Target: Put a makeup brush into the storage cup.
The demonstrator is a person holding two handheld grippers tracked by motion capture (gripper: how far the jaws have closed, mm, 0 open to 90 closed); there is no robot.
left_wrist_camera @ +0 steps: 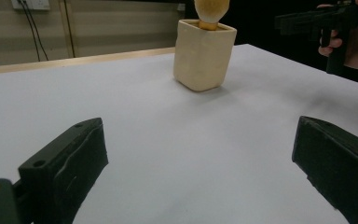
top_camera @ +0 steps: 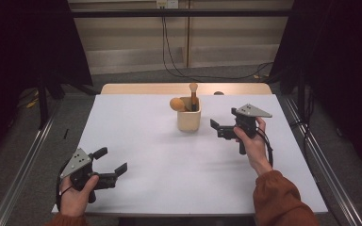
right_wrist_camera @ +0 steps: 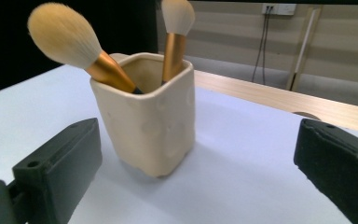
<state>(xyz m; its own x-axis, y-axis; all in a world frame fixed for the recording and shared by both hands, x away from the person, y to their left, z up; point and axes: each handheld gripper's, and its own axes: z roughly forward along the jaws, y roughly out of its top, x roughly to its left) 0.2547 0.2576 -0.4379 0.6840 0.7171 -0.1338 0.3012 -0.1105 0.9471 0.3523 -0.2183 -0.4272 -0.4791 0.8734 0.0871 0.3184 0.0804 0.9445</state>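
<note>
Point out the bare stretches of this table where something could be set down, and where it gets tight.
The widest bare patch lies between the left gripper and the cream cup. The near edge between both forearms is free too. It is tight only between the cup, holding two brushes, and the right gripper beside it.

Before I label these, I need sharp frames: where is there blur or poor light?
High view: dim, dark at both sides, cup small but clear. Left gripper view: near fingers soft, cup fairly sharp. Right gripper view: cup and brushes crisp, fingers slightly blurred.
</note>
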